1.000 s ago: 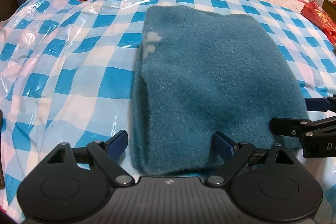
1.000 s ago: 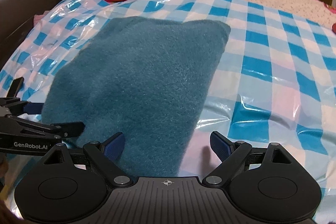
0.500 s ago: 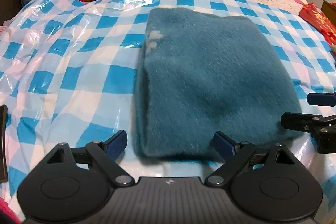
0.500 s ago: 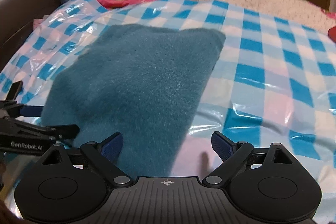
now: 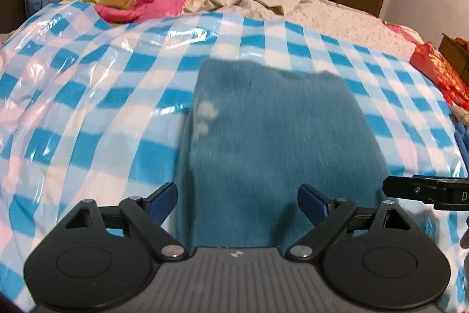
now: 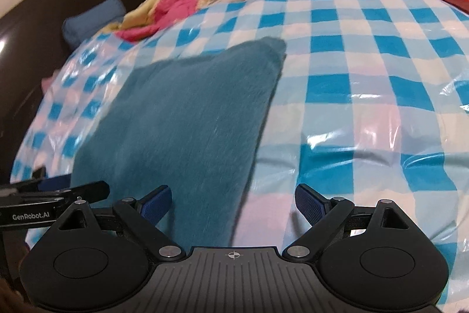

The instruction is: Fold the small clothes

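One folded teal fleece garment point(image 5: 278, 137) lies flat on a blue-and-white checked plastic sheet point(image 5: 88, 113) covering the bed. Two grippers hover at its near edge: the left gripper point(image 5: 237, 200) and right gripper point(image 6: 233, 200), both spread wide, holding nothing.
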`<state>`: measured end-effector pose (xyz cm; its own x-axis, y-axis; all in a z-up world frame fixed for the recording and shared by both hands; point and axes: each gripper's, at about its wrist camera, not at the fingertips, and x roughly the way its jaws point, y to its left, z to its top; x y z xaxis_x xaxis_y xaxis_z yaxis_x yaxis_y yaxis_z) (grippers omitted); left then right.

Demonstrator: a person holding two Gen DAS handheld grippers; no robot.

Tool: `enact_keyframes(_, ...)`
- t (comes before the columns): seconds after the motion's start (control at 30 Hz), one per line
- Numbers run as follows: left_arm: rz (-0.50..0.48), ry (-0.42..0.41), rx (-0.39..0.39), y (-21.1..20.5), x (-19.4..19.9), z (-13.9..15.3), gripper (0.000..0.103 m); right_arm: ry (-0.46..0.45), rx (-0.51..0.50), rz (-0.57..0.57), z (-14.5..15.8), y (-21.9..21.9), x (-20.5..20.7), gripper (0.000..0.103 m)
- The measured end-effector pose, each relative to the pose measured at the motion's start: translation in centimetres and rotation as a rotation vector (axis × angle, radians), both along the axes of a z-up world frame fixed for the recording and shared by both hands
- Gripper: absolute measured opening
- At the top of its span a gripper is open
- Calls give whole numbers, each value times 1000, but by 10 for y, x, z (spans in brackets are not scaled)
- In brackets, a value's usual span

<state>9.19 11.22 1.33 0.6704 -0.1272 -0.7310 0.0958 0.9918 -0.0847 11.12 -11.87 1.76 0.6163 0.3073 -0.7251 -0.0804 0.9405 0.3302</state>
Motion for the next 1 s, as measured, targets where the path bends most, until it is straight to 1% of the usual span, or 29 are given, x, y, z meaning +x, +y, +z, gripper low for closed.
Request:
enact_keyframes(0.1, 10, -7, 13, -1, 20, -2, 99, 3, 6, -26, 0, -1, 17, 92)
enact_keyframes(0.2, 19, 27, 18, 1, 39, -12, 100, 29, 56, -38, -7, 0, 35, 92)
enact_keyframes(0.27, 20, 53, -9, 5, 47, -20, 100, 52, 81, -32, -12, 3, 44, 92)
enact_keyframes(0.33, 21, 62, -33, 10, 49, -24, 103, 61, 95, -22, -17, 6, 49, 93)
enact_keyframes(0.43, 6, 63, -54, 15, 52, -28, 103, 84, 135, -17, -23, 10, 55, 93)
enact_keyframes(0.53, 0, 72, -62, 18, 56, -30, 103, 98, 144, 3, -27, 21, 62, 93)
enact_keyframes(0.67, -1, 65, -24, 17, 64, -27, 103, 92, 125, 10, -27, 36, 70, 94)
enact_keyframes(0.8, 9, 62, -24, 15, 59, -23, 103, 96, 124, 0, -24, 33, 70, 92)
enact_keyframes(0.93, 24, 35, 18, 16, 36, -14, 103, 34, 37, 14, -8, 26, 43, 91)
enact_keyframes(1.0, 28, 19, 38, 17, 18, -8, 103, -1, -3, 24, -1, 23, 26, 91)
